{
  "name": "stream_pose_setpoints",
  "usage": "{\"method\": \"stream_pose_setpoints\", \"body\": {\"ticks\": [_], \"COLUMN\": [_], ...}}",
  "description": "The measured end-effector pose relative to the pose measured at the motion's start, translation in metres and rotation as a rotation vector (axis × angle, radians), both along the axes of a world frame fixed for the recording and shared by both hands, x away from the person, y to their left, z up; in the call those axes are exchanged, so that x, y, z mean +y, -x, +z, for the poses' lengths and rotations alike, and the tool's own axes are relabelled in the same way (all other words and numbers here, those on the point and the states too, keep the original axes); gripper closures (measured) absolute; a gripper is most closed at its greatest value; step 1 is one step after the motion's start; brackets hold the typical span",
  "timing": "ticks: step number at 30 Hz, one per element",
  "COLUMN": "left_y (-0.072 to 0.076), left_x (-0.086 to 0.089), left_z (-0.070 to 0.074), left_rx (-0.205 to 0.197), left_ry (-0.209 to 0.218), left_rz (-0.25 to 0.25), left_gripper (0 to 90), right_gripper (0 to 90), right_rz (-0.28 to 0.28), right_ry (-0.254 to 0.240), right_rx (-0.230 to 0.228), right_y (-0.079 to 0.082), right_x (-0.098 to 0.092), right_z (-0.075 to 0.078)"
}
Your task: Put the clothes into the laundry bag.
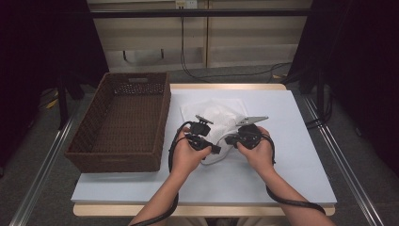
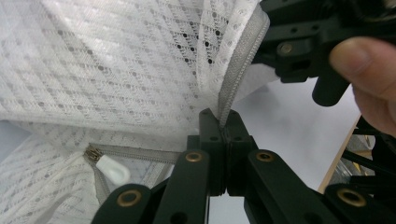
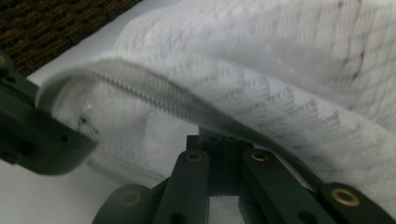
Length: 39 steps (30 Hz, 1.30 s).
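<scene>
Brown wicker basket (image 1: 123,123) at far left on pale blue table cover (image 1: 291,155), white mesh laundry bag (image 1: 217,117) just right of it, mid-table. Left gripper (image 2: 223,128) clamped on grey zipper tape (image 2: 240,65) of bag, jaws fully together, white zipper pull (image 2: 112,169) lying lower left in left gripper view. Right gripper (image 3: 219,140) pinching same zipper edge from right, jaws closed, blurred; both grippers close together at bag's near edge.

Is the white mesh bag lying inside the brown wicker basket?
No, the white mesh bag lies on the table beside the wicker basket.
</scene>
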<state>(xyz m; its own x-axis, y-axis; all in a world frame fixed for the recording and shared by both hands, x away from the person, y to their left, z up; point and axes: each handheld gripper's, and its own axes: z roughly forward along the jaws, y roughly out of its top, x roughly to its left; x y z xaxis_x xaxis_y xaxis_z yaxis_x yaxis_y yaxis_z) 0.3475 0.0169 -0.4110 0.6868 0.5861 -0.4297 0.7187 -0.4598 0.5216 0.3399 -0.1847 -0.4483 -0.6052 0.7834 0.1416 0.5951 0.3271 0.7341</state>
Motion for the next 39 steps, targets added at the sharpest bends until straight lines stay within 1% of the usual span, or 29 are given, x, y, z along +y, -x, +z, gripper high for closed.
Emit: {"method": "stream_pose_setpoints", "body": {"ticks": [1, 2, 3, 4, 5, 6, 9, 11, 12, 14, 16, 17, 19, 20, 21, 22, 24, 25, 26, 27, 28, 30, 31, 32, 33, 36, 37, 38, 39], "left_y": [0.000, 0.000, 0.001, 0.001, 0.002, 0.003, 0.004, 0.005, 0.006, 0.006, 0.005, 0.003, 0.003, 0.002, 0.002, 0.002, 0.002, 0.003, 0.003, 0.003, 0.003, 0.002, 0.002, 0.002, -0.001, -0.006, -0.009, -0.009, -0.011], "left_x": [-0.002, -0.002, -0.005, -0.005, -0.006, -0.007, -0.008, -0.008, -0.009, -0.008, -0.009, -0.010, -0.011, -0.012, -0.013, -0.013, -0.013, -0.013, -0.013, -0.013, -0.013, -0.013, -0.013, -0.013, -0.014, -0.013, -0.015, -0.015, -0.015], "left_z": [0.002, 0.002, 0.002, 0.002, 0.002, 0.002, 0.000, -0.001, -0.002, -0.002, 0.000, 0.004, 0.006, 0.007, 0.008, 0.008, 0.008, 0.006, 0.006, 0.005, 0.004, 0.004, 0.003, 0.003, 0.002, -0.002, -0.007, -0.007, -0.008], "left_rx": [0.001, 0.001, 0.003, 0.003, 0.005, 0.001, 0.007, 0.008, 0.016, 0.015, 0.017, 0.014, 0.015, 0.010, 0.012, 0.020, 0.023, 0.024, 0.024, 0.037, 0.039, 0.040, 0.041, 0.041, 0.042, 0.051, 0.048, 0.048, 0.044], "left_ry": [-0.007, -0.007, -0.008, -0.008, -0.022, -0.025, -0.031, -0.032, -0.022, -0.022, -0.018, -0.021, -0.017, -0.010, -0.009, -0.005, -0.007, -0.004, -0.004, -0.005, -0.001, -0.003, -0.002, -0.002, -0.022, -0.024, -0.036, -0.036, -0.053], "left_rz": [-0.002, -0.002, -0.009, -0.009, -0.024, -0.030, -0.045, -0.045, -0.033, -0.047, -0.056, -0.074, -0.067, -0.075, -0.078, -0.082, -0.089, -0.092, -0.092, -0.099, -0.103, -0.104, -0.103, -0.103, -0.093, -0.078, -0.067, -0.067, -0.061], "left_gripper": [89.4, 89.4, 89.3, 89.4, 89.4, 89.3, 89.4, 89.4, 89.4, 89.4, 89.4, 89.4, 89.4, 89.4, 89.4, 89.4, 89.4, 89.4, 89.5, 89.5, 89.5, 89.5, 89.5, 89.5, 89.4, 89.4, 89.4, 89.3, 89.3], "right_gripper": [90.0, 90.0, 90.0, 90.0, 90.0, 90.0, 90.0, 90.0, 90.0, 90.0, 90.0, 90.0, 90.0, 90.0, 90.0, 90.0, 90.0, 90.0, 90.0, 90.0, 90.0, 90.0, 90.0, 90.0, 90.0, 90.0, 90.0, 90.0, 90.0], "right_rz": [-0.010, -0.010, -0.019, -0.019, -0.023, -0.032, -0.044, -0.047, -0.048, -0.054, -0.065, -0.067, -0.071, -0.082, -0.082, -0.091, -0.106, -0.117, -0.117, -0.121, -0.127, -0.133, -0.140, -0.143, -0.148, -0.149, -0.149, -0.149, -0.150], "right_ry": [0.007, 0.007, 0.007, 0.007, 0.003, -0.005, -0.008, -0.004, -0.005, -0.009, -0.016, -0.021, -0.027, -0.034, -0.034, -0.042, -0.058, -0.064, -0.064, -0.068, -0.065, -0.064, -0.052, -0.050, -0.051, -0.048, -0.038, -0.038, -0.038], "right_rx": [0.016, 0.016, 0.020, 0.020, 0.020, 0.022, 0.013, 0.010, 0.007, 0.004, -0.004, -0.017, -0.023, -0.034, -0.034, -0.040, -0.040, -0.051, -0.051, -0.059, -0.058, -0.056, -0.062, -0.061, -0.060, -0.057, -0.051, -0.051, -0.050], "right_y": [0.001, 0.001, 0.000, 0.000, -0.002, -0.004, -0.009, -0.010, -0.012, -0.014, -0.015, -0.018, -0.020, -0.022, -0.022, -0.024, -0.027, -0.029, -0.029, -0.030, -0.030, -0.031, -0.033, -0.034, -0.036, -0.038, -0.041, -0.041, -0.042], "right_x": [-0.003, -0.003, -0.005, -0.005, -0.006, -0.006, -0.006, -0.006, -0.005, -0.004, -0.003, -0.002, -0.002, -0.002, -0.002, -0.003, -0.005, -0.007, -0.007, -0.008, -0.008, -0.008, -0.009, -0.009, -0.009, -0.009, -0.010, -0.010, -0.011], "right_z": [-0.005, -0.005, -0.010, -0.010, -0.012, -0.013, -0.013, -0.013, -0.014, -0.014, -0.013, -0.011, -0.010, -0.006, -0.006, -0.004, -0.001, 0.002, 0.002, 0.005, 0.006, 0.006, 0.005, 0.004, 0.004, 0.003, 0.002, 0.002, 0.001]}}
